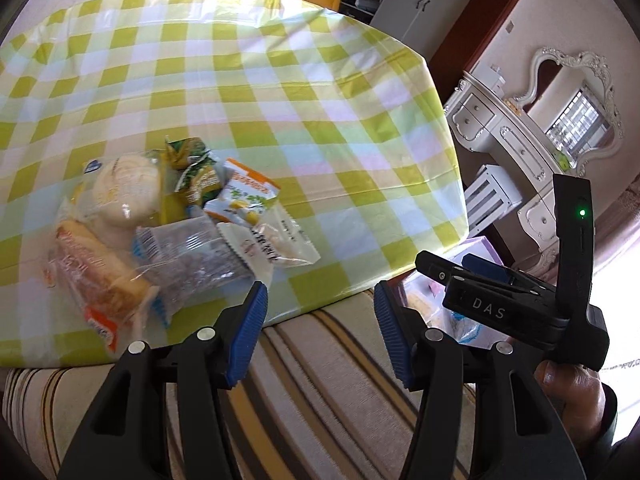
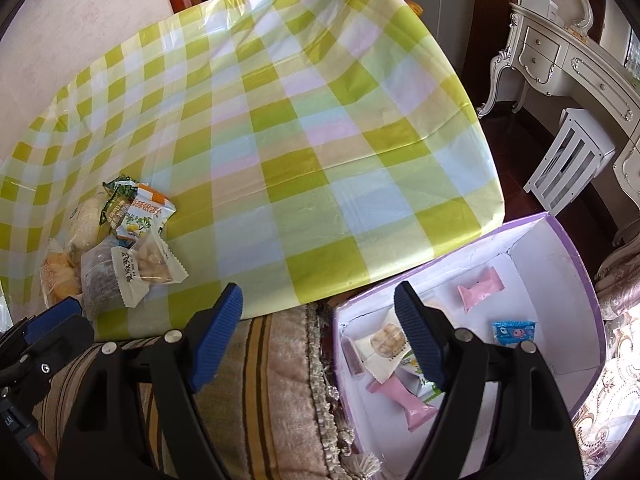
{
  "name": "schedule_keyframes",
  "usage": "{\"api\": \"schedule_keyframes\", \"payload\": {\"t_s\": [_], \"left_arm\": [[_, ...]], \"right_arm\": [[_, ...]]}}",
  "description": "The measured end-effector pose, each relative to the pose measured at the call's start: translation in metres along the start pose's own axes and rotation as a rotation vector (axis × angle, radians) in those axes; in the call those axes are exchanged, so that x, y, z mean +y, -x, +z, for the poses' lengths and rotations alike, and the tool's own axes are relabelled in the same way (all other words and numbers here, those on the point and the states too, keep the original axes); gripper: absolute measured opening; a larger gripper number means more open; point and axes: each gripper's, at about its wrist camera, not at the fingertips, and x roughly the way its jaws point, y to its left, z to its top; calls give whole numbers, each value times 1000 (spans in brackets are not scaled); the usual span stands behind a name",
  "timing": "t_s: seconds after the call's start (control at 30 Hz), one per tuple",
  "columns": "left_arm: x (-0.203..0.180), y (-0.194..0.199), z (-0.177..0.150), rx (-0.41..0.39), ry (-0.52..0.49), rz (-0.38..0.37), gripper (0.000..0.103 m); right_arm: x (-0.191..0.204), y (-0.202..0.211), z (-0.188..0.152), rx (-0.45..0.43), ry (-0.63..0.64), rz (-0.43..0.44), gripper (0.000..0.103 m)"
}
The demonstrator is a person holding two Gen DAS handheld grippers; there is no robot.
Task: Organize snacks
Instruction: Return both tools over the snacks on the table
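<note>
Both grippers (image 1: 320, 332) (image 2: 318, 332) tilted down, jaws apart, empty.

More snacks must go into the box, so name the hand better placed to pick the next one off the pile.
Left, probably. The left gripper hangs open right beside the snack pile, while the right gripper sits open nearer the purple box.
</note>
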Motion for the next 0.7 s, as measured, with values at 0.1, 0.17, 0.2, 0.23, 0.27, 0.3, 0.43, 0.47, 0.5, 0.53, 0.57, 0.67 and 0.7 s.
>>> {"api": "schedule_keyframes", "payload": {"t_s": [0.1, 0.17, 0.2, 0.23, 0.27, 0.3, 0.43, 0.47, 0.5, 0.53, 0.57, 0.67, 0.7], "left_arm": [[19, 12, -5, -18, 48, 28, 54], [31, 20, -10, -29, 79, 49, 54], [37, 24, -11, -34, 99, 59, 54], [43, 27, -13, -40, 119, 69, 54], [49, 30, -15, -45, 137, 78, 54], [55, 33, -16, -49, 154, 89, 54], [76, 44, -22, -68, 232, 115, 64], [82, 47, -24, -74, 254, 120, 66], [88, 49, -25, -81, 276, 124, 66], [93, 52, -26, -87, 296, 129, 67], [98, 55, -27, -93, 317, 135, 69], [112, 56, -28, -94, 375, 129, 77], [117, 55, -28, -91, 398, 121, 78]], "right_arm": [[12, -2, 2, 8, 26, 13, 78], [20, -4, 2, 14, 49, 23, 78], [25, -5, 2, 17, 62, 27, 78], [29, -5, 2, 20, 77, 31, 79], [33, -6, 1, 23, 91, 34, 79], [38, -7, 1, 28, 105, 39, 79], [57, -10, 1, 36, 169, 64, 80], [62, -11, 1, 38, 185, 69, 80], [67, -11, 1, 40, 199, 74, 80], [71, -11, 2, 40, 211, 80, 80], [75, -12, 2, 39, 222, 88, 80], [87, -16, 2, 50, 250, 104, 83], [90, -19, 2, 56, 257, 109, 83]]}}
